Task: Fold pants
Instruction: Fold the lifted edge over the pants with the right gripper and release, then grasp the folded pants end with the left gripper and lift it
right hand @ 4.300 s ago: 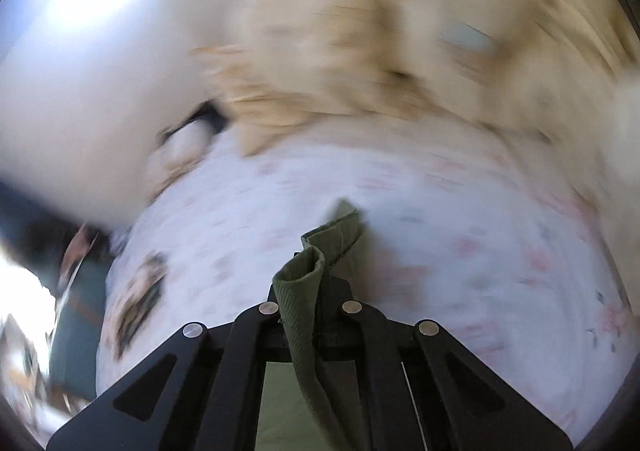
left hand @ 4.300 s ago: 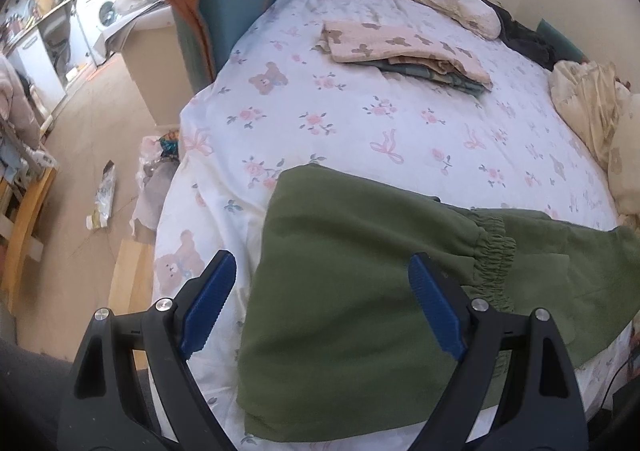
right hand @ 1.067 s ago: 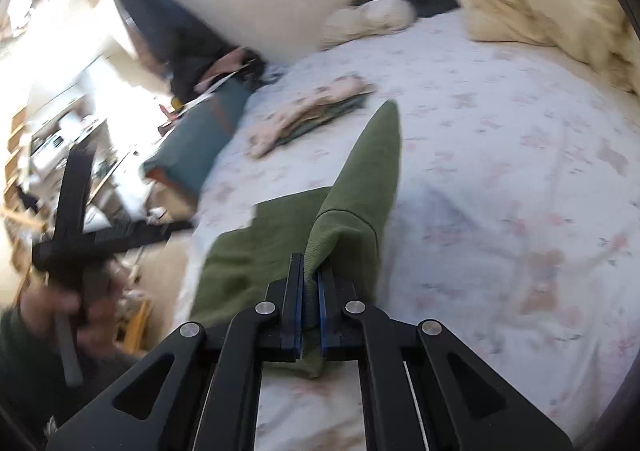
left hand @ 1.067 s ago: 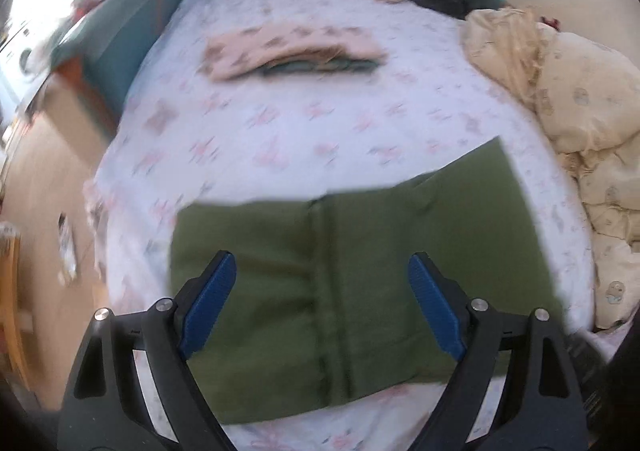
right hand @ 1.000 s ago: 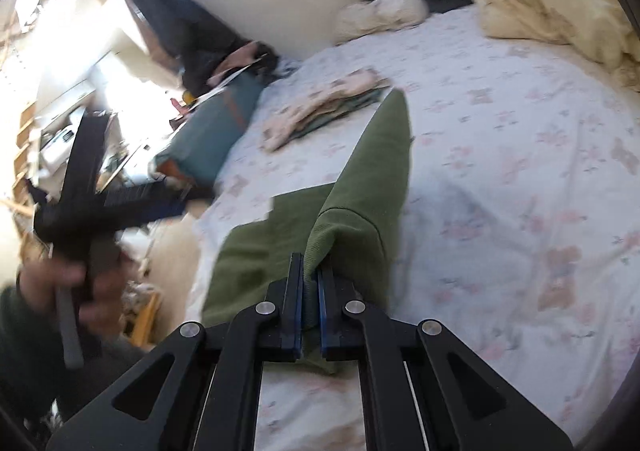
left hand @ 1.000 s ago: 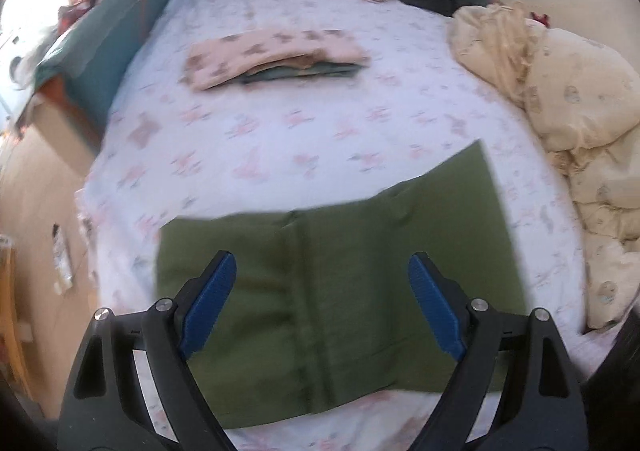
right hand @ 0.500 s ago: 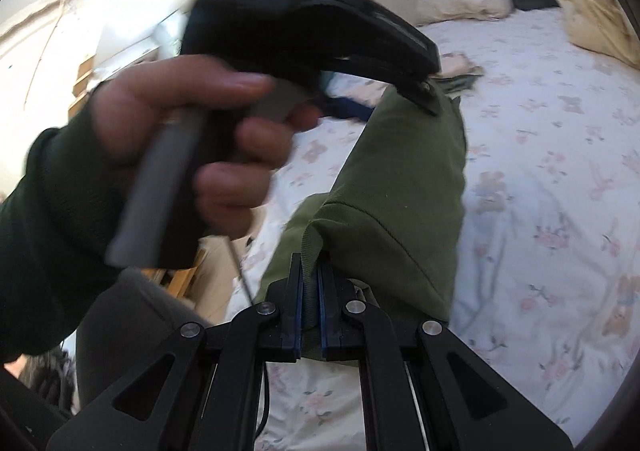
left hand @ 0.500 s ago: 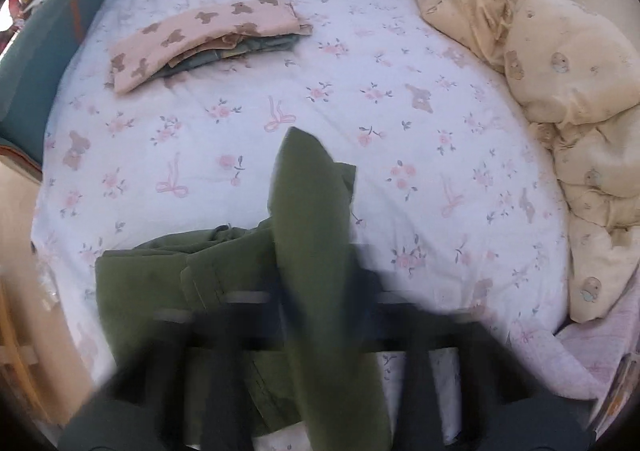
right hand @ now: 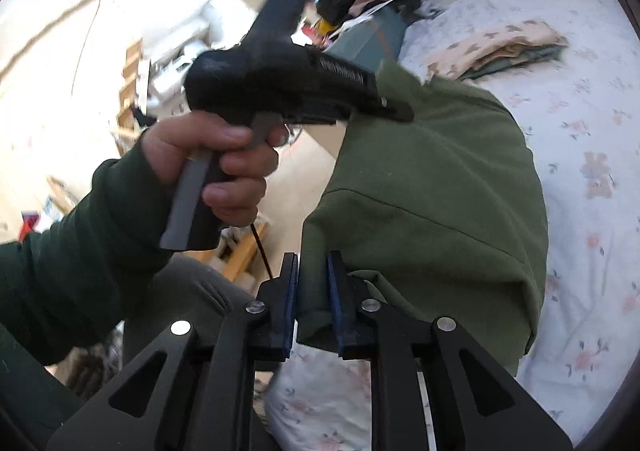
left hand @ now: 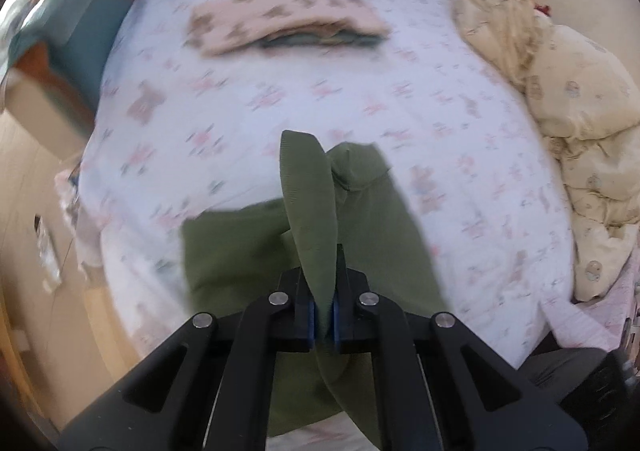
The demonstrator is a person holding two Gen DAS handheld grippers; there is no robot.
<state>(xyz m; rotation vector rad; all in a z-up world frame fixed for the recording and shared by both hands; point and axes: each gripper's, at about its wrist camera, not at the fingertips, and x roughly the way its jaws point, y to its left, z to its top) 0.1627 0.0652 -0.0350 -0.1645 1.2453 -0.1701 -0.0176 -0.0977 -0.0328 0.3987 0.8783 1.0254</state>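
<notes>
A second ago the left gripper (left hand: 324,321) was wide open above the flat green pants (left hand: 372,235), and now its fingers have snapped shut on a raised fold of them. The right gripper (right hand: 313,305) was pinching the pants tight before, but its fingers have just been opening a little, and the cloth sits loosely in the small gap between them. It looks like the pants are being passed from one gripper to the other, so the left one can carry the fold over. The pants lie near the front edge of the bed (left hand: 280,99), partly lifted, with the pinched fold poking up past the left fingers (left hand: 310,317). In the right wrist view the person's hand (right hand: 212,167) holds the left gripper just above the green cloth. A folded pile of clothes (left hand: 280,21) sits farther back on the bed.
</notes>
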